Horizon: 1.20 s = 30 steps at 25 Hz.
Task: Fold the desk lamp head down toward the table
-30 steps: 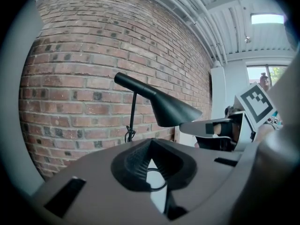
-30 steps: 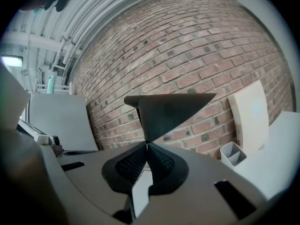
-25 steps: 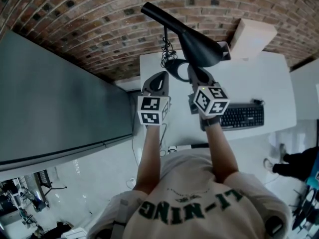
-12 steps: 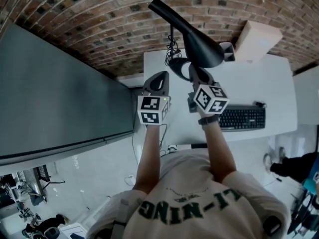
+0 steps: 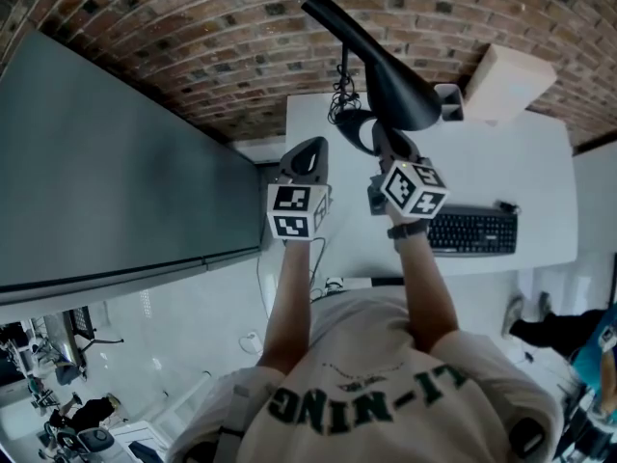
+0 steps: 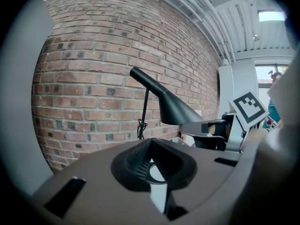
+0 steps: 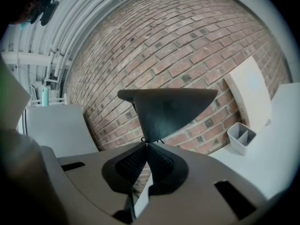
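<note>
Reaching forward: left tool [image 5: 307,156], right tool [image 5: 389,149] under lamp head [image 5: 397,93], both closed.

A red-brown brick wall [image 5: 193,27] with pale mortar runs behind a white tabletop [image 5: 521,152]. At the left of the head view a large, flat, dark grey panel [image 5: 106,191] stands beside the tabletop's edge. A black keyboard [image 5: 470,230] lies near the tabletop's front edge. A pale slab-like box [image 5: 506,77] leans at the wall, and near it sits a small grey 2-compartment tray [image 7: 241,137]. The floor [image 5: 174,345] is light grey and glossy. Overhead, a ribbed pale ceiling [image 6: 234,22] carries 1 lit rectangular light panel [image 6: 274,16], and pipes [image 7: 75,22] run along it.
</note>
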Tool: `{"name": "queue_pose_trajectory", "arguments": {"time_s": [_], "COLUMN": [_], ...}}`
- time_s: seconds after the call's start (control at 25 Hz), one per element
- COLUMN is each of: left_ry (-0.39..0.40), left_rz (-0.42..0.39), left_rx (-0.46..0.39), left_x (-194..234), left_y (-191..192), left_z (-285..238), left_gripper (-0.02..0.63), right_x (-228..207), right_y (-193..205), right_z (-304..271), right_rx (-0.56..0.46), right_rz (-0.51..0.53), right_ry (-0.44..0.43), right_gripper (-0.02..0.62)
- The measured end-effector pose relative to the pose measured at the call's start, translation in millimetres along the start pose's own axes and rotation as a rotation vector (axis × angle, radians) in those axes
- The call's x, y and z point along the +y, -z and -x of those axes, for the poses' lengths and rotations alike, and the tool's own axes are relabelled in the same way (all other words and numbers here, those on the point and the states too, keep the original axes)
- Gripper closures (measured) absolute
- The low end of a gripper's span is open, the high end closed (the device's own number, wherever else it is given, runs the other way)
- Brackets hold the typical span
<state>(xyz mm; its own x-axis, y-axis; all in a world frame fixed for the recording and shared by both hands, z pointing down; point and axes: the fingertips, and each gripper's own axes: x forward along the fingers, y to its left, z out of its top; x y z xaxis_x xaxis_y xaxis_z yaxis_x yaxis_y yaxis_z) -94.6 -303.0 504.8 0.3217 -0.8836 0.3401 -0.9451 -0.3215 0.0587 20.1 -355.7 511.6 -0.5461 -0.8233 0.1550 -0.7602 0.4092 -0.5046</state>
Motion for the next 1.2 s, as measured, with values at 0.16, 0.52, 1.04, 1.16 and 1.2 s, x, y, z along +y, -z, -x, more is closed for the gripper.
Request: {"name": "queue_pose_trajectory", "arguments": {"time_s": [0.16, 0.52, 1.04, 1.16, 1.2], "left_ry": [-0.002, 0.005, -0.022, -0.024, -0.024], "left_rz": [0.0, -0.015, 0.0, 0.003, 0.004], "left_rx": [-0.005, -0.008, 0.008, 0.011, 0.012], "left_x": [-1.2, -5.7, 7.7, 8.6, 8.5], "left_y": [0.7, -1.6, 6.5, 9.1, 9.6], "left_z": [1.2, -0.5, 5.3, 4.6, 4.2], "left_gripper": [0.606, 0.606, 0.606, 0.606, 0.606], "right_x": [0.8, -1.1, 1.6, 2.8, 3.4], "right_y": [2.9, 11.6, 10.9, 13.2, 14.8], "right_z": [-3.5, -13.7, -29.8, -30.2, -30.2], "right_rx": [0.004, 0.017, 0.028, 0.037, 0.042], "right_rz": [-0.007, -0.012, -0.043, -0.045, -0.047], "right_ry": [-0.002, -0.015, -0.019, -0.019, -0.019], "right_gripper": [0.589, 0.589, 0.589, 0.589, 0.589]}}
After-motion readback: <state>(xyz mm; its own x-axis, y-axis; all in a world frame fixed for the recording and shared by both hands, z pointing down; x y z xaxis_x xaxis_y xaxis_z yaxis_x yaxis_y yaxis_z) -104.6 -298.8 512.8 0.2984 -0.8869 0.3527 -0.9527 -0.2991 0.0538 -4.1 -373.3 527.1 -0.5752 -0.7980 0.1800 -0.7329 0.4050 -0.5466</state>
